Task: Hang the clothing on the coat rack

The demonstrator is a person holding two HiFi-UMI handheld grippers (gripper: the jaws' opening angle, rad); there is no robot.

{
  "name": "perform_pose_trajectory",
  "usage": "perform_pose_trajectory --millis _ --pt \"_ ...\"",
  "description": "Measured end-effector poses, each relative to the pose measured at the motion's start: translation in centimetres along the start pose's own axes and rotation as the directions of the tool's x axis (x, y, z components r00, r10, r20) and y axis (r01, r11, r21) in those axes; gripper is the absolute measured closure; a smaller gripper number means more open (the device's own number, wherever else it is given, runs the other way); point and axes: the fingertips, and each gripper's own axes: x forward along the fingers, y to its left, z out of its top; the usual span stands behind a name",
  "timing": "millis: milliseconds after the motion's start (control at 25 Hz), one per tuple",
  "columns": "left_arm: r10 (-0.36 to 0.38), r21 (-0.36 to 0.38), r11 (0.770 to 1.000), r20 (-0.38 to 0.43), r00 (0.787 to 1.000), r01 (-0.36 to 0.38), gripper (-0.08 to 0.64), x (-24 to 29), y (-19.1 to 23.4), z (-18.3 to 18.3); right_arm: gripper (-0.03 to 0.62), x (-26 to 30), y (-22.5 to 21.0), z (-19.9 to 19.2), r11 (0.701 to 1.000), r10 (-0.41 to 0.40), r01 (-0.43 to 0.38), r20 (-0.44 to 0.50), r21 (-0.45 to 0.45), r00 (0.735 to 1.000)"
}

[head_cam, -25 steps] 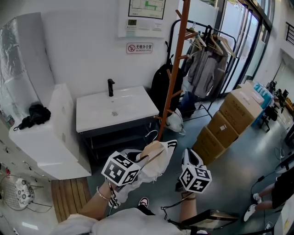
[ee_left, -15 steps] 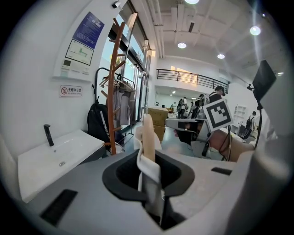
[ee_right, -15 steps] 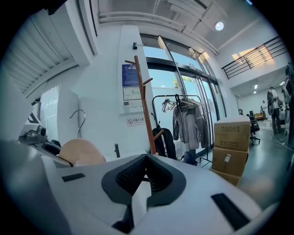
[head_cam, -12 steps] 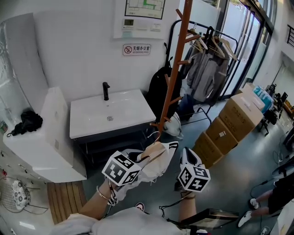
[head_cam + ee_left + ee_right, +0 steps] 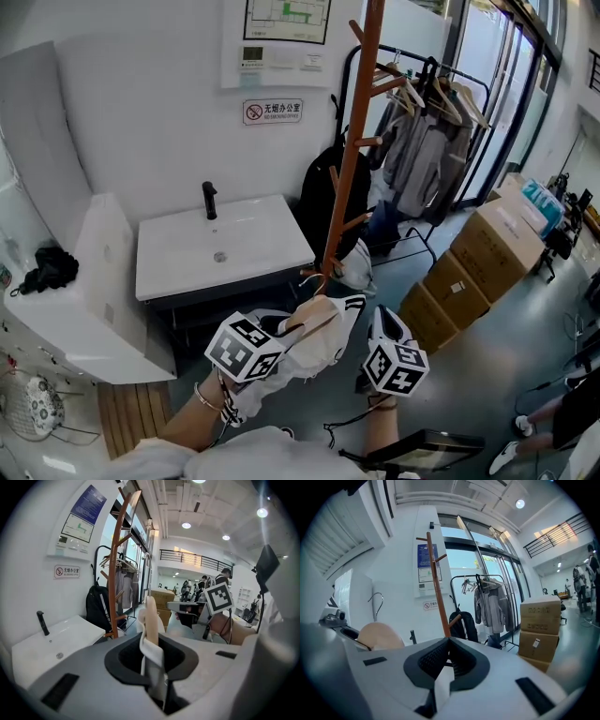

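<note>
Head view: the left gripper (image 5: 286, 328), at about 6 o'clock, is clamped on a wooden hanger (image 5: 317, 307) that carries white clothing (image 5: 326, 345). The cloth drapes toward the right gripper (image 5: 382, 328), just beside it at 5 o'clock. A tall orange-brown coat rack (image 5: 354, 159) rises from the centre toward 12 o'clock, beyond both grippers and apart from them. A white sink (image 5: 220, 248) stands at 9 o'clock of the rack's foot.

Left gripper view: the left gripper (image 5: 151, 641) has its jaws pressed on the clothing (image 5: 152, 657) and the pale wooden hanger (image 5: 151, 613), which stands upright from the jaws. The coat rack (image 5: 115, 573) is at 10 o'clock.

Right gripper view: the right gripper (image 5: 449, 641) has its jaws drawn together, pinching a strip of the white clothing (image 5: 441, 684). The hanger (image 5: 379, 637) shows at 9 o'clock, the coat rack (image 5: 438, 597) at 12 o'clock.
</note>
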Motion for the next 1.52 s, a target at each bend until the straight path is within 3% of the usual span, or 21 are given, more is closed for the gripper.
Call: perform_pose_trajectory --millis 880,1120,1520 --pt "-0.048 0.024 0.999 -0.043 0.998 0.049 0.495 5.4 2.8 1.6 0.569 5.6 -4.6 -1.9 0.998 -0.024 0.027 -0.053 0.056 0.998" --pt "-0.087 0.022 0.996 -0.050 0.995 0.088 0.495 6.2 3.9 1.6 0.570 6.4 -4.3 -1.6 0.998 -0.043 0.045 -0.052 0.047 0.998" --pt "-0.214 0.120 0.968 -0.075 0.974 0.222 0.495 8.3 6.0 4.8 0.569 8.8 -5.3 2.7 0.991 -0.130 0.129 0.029 0.021 0.991"
